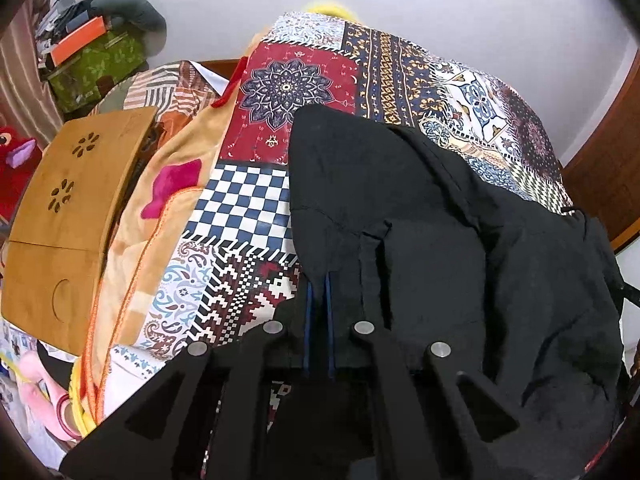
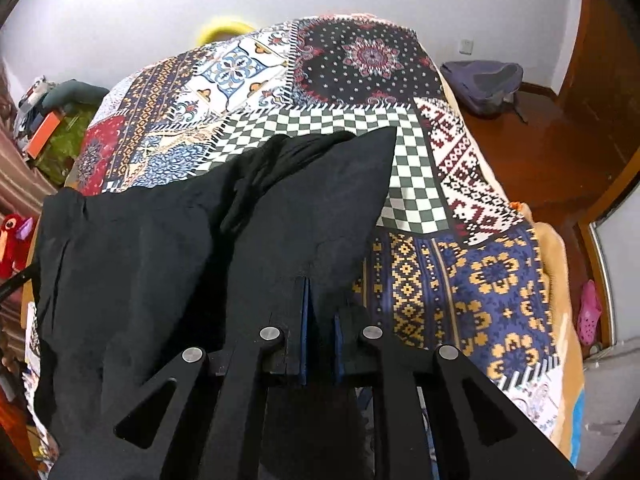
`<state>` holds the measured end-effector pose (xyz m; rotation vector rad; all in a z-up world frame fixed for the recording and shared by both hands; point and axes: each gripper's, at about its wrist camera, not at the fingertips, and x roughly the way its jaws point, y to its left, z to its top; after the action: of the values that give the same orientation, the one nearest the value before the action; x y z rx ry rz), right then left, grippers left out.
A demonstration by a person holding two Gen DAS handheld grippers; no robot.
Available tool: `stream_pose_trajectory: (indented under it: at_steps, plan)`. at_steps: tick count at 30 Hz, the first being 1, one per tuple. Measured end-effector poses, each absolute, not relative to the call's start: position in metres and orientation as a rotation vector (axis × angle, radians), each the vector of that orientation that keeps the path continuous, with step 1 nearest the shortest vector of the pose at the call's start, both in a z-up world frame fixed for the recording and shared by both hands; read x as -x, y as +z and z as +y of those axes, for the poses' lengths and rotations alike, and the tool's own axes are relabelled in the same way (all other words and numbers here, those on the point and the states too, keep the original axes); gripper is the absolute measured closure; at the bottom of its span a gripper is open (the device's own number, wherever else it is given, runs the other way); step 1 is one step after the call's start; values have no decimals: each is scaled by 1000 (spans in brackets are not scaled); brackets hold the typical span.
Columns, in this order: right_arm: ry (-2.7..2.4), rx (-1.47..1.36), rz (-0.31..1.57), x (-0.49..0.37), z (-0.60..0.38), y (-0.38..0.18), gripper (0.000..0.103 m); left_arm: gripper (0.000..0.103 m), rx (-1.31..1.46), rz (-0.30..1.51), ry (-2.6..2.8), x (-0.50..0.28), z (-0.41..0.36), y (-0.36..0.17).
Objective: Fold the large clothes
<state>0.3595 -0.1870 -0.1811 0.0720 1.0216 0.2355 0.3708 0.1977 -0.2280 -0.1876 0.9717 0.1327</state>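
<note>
Black garment [image 1: 420,240] lies spread on a bed under a patchwork bedspread [image 1: 240,208], its cloth bunched in folds through the middle. In the right wrist view one flat corner of it points toward the far side of the bed, over a green-and-white checked patch.

Left claw [image 1: 319,280]: jaws pressed together on an edge of the black garment, blue pads nearly touching with cloth between. Right claw [image 2: 320,300]: jaws nearly closed, pinching a fold of the same garment; a thin wedge of cloth shows between the blue pads.

Around, left wrist view: a wooden lap tray [image 1: 68,216] with flower-shaped cutouts sits at the left edge of the bed, beside an orange-beige blanket [image 1: 160,200] with a pink patch. Red plush toy [image 1: 16,160] further left. Behind it a green patterned box [image 1: 96,68], lid covered by an orange flat box [image 1: 80,40] and loose clutter; contents of the green one are hidden. A grey plush shape lies beside that pile. Something yellow [image 1: 328,6] peeks over the far edge of the bed.

Right wrist view: a blue-grey backpack [image 2: 484,80] on the wooden floor [image 2: 540,152] by the wall, and a pink clog [image 2: 590,312] near the right edge. Nothing lies on the garment.
</note>
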Motion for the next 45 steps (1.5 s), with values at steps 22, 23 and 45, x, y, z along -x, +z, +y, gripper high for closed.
stream_pose_trajectory:
  at_steps: [22, 23, 45]
  plan:
    - [294, 91, 813, -212, -202, -85, 38, 57, 62, 827, 79, -235, 166, -130]
    - [294, 90, 817, -208, -203, -87, 38, 53, 62, 828, 76, -230, 166, -130]
    - [217, 14, 1096, -181, -246, -181, 37, 44, 163, 1123, 139, -155, 202, -266]
